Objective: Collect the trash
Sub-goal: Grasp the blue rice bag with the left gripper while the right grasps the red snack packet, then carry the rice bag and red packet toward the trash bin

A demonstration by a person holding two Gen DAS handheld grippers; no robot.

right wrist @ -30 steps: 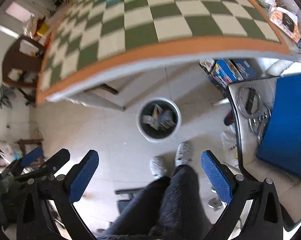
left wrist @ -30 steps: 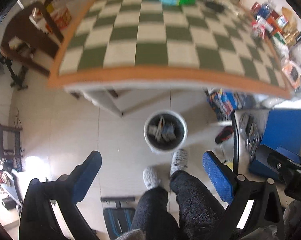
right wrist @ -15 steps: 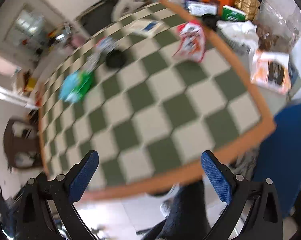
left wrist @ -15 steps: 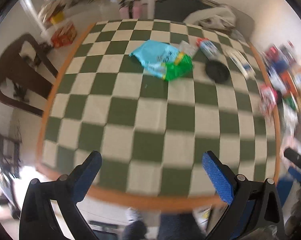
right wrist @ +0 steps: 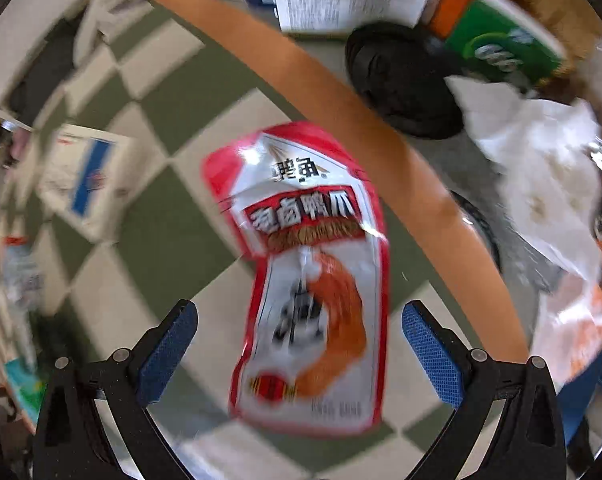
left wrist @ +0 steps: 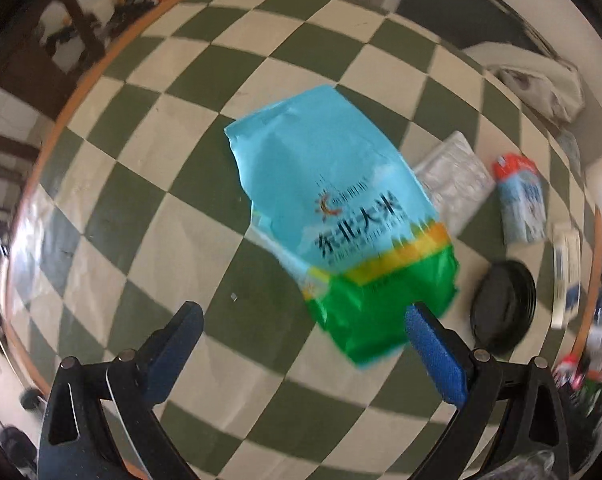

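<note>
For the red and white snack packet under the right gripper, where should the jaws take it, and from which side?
The red and white snack packet lies flat and crinkled on the checked tablecloth, so come from straight above. The right gripper, its jaws closing, already straddles the lower half; pinching across that narrow width looks best, probably on the raised creases.

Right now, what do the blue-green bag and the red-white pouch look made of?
The blue-green bag: thin printed plastic film, semi-matte, creased, lying flat. The red-white pouch: glossy plastic or foil laminate, judging by bright glints and crinkles. Motion blur leaves both uncertain.
</note>
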